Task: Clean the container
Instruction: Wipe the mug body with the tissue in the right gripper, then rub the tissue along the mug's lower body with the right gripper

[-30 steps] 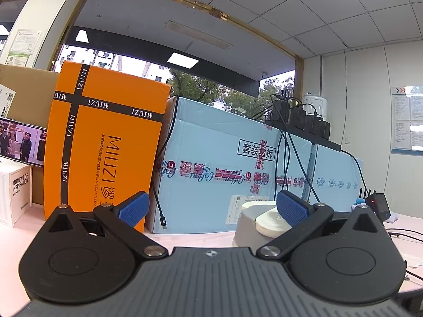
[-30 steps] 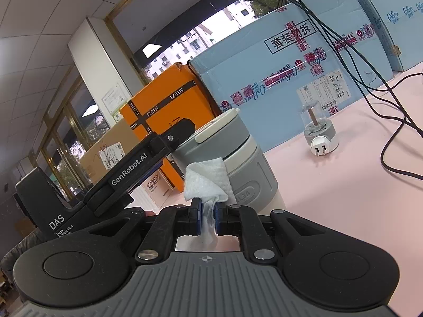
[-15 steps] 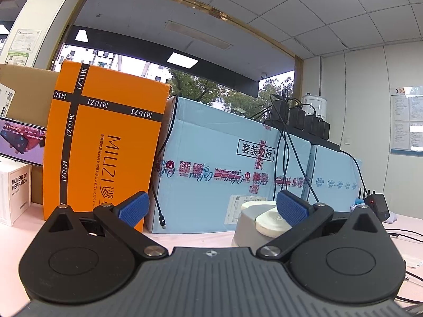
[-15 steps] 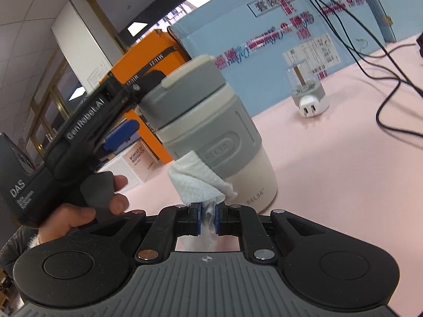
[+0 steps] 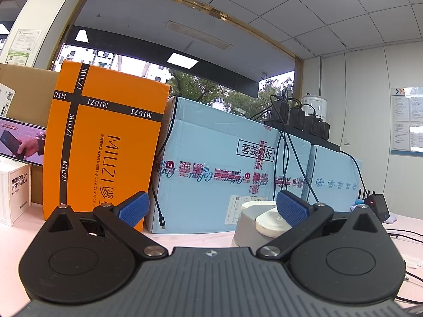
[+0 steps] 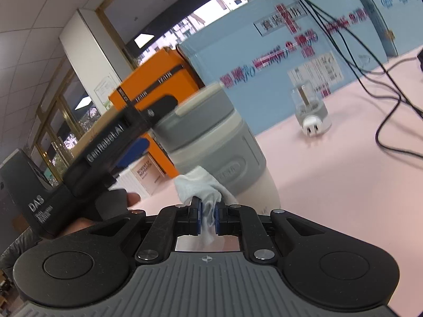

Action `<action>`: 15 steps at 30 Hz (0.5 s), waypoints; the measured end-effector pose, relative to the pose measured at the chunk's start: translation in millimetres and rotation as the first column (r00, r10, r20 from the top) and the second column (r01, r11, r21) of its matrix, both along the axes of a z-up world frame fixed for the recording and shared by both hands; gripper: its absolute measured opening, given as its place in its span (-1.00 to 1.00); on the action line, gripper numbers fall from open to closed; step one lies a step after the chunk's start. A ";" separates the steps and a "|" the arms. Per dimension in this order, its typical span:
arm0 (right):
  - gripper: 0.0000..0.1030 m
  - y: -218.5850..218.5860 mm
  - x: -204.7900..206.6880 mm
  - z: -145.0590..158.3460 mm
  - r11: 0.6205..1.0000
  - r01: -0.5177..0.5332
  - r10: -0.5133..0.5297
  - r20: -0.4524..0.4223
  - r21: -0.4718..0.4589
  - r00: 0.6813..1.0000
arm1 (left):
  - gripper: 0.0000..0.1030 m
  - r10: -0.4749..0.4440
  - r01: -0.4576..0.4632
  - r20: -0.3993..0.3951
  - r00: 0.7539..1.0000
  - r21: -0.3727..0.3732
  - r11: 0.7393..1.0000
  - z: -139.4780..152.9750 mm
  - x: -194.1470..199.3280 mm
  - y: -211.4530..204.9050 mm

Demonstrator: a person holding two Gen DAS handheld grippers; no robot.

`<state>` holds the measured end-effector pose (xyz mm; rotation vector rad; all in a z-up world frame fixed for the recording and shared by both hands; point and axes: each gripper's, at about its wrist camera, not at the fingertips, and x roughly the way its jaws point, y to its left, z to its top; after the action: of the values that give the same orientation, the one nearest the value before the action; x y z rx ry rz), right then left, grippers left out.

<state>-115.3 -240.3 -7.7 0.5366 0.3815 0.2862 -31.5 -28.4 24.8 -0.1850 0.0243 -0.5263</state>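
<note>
Pink tabletop [image 6: 343, 185], office desk by a window; nearest in the right wrist view, the right gripper [image 6: 207, 215] is pinched tight on a crumpled white tissue [image 6: 201, 182] that touches the lower side of the container [image 6: 219, 148]. Container stands upright on the table: grey lidded cup, grey ribbed sleeve with an embossed label (too blurred to read), cream-white base, cream lid tab. Left gripper [image 5: 211, 208] is spread wide with its right pad at the container's lid, contact probable but unclear; behind are the orange MIUZI box [image 5: 105, 142] and the light-blue cartons [image 5: 224, 171].
</note>
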 end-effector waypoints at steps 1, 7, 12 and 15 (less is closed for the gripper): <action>-0.82 0.3 1.2 -2.2 1.000 -0.001 0.001 -0.009 0.000 1.000 | 1.00 0.000 0.000 0.001 1.000 0.001 1.000 0.3 0.3 -0.5; -0.82 1.8 6.1 -11.6 1.000 -0.002 0.002 -0.048 -0.003 0.999 | 1.00 0.002 -0.002 0.001 1.000 0.001 1.000 0.1 -0.2 -0.5; -0.82 -0.1 -2.8 5.0 1.000 0.007 -0.007 0.010 -0.009 1.000 | 1.00 0.002 -0.002 0.000 1.000 -0.001 1.000 -0.2 -2.1 -1.1; -0.82 -3.5 -7.0 15.0 1.000 0.022 -0.022 0.049 -0.013 0.999 | 1.00 0.001 -0.001 0.002 1.000 0.000 1.000 0.2 -1.7 -1.0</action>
<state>-122.3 -243.7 7.4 0.5197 0.3299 0.2749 -33.3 -29.4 25.0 -0.1844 0.0221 -0.5250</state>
